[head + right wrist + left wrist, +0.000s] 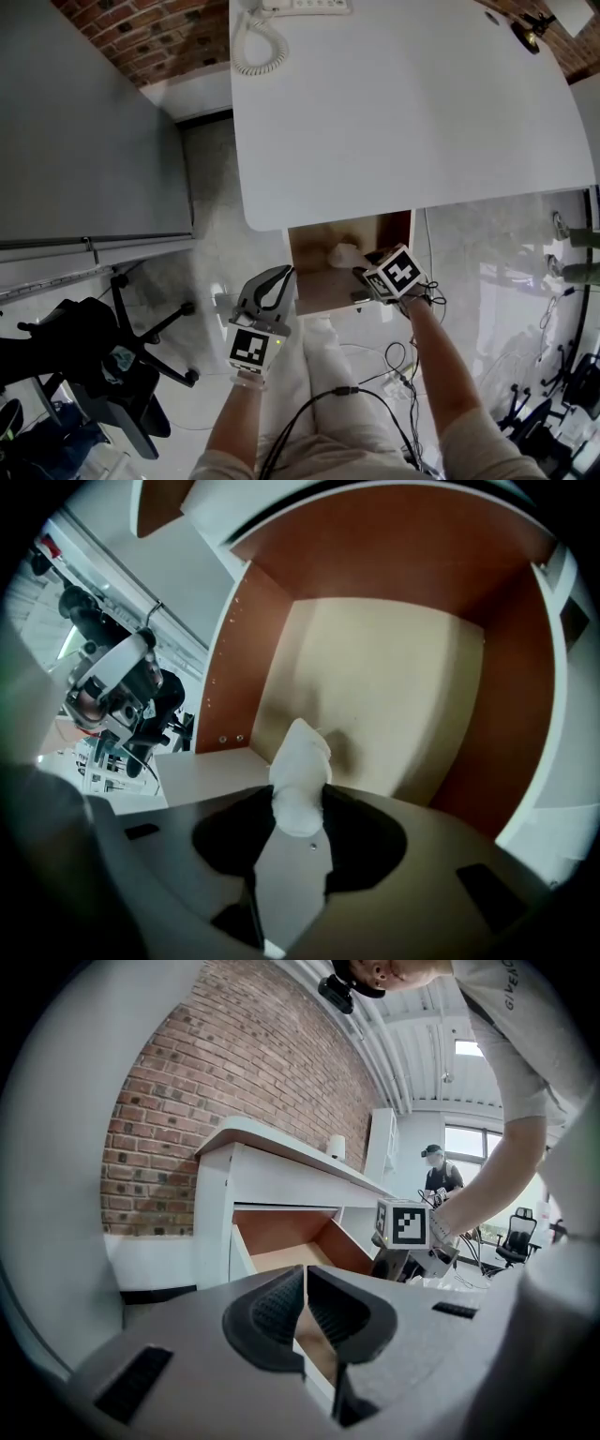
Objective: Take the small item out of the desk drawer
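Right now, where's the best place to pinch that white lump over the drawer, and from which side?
Probably where the right gripper has it: across the narrow end of the lump, from above. It looks soft and slim enough to fit between the pads, and the walls of the drawer block the sides, leaving only the top open.

Office, probably: white desk [412, 103], coiled phone cord [258, 47], swivel chair [141, 342], brick wall [234, 1082].

The desktop [412, 103] overhangs the drawer [314, 279], leaving its front open above.
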`<state>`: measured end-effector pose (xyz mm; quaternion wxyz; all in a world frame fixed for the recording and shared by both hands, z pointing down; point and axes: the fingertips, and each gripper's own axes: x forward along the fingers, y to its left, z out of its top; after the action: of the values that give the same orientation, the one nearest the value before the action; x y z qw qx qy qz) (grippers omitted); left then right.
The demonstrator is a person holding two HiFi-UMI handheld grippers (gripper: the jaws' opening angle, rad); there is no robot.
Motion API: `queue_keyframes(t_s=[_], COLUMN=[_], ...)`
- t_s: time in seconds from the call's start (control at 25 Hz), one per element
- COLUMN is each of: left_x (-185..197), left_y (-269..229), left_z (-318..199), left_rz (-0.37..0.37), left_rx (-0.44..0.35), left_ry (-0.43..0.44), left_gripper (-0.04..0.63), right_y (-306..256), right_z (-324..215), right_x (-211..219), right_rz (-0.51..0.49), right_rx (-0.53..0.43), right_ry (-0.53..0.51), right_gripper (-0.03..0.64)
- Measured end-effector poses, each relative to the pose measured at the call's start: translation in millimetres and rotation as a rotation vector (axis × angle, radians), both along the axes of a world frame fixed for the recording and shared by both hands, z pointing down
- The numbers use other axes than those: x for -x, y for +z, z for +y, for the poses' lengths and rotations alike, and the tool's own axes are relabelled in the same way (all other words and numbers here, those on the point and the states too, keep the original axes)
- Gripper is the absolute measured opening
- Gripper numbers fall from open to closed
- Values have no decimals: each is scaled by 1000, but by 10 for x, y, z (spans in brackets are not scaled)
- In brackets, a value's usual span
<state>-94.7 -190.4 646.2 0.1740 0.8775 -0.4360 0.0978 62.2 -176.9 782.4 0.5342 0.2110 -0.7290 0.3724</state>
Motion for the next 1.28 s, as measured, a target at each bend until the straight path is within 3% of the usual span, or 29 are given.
queue_keyframes(t_s=[0.6, 1.28], left_x=[-106, 79], left_y=[-623, -1210], left_z=[-33, 42], left_rz=[-20, 0], left_rx=[-13, -85], left_ry=[-24, -72], left_gripper=[15, 15], right_y=[-1034, -2043], right_z=[4, 126], right_x=[103, 319], right_rz=[-168, -326], right_rx=[-270, -568], right_ry=[-49, -114], right_gripper=[161, 163])
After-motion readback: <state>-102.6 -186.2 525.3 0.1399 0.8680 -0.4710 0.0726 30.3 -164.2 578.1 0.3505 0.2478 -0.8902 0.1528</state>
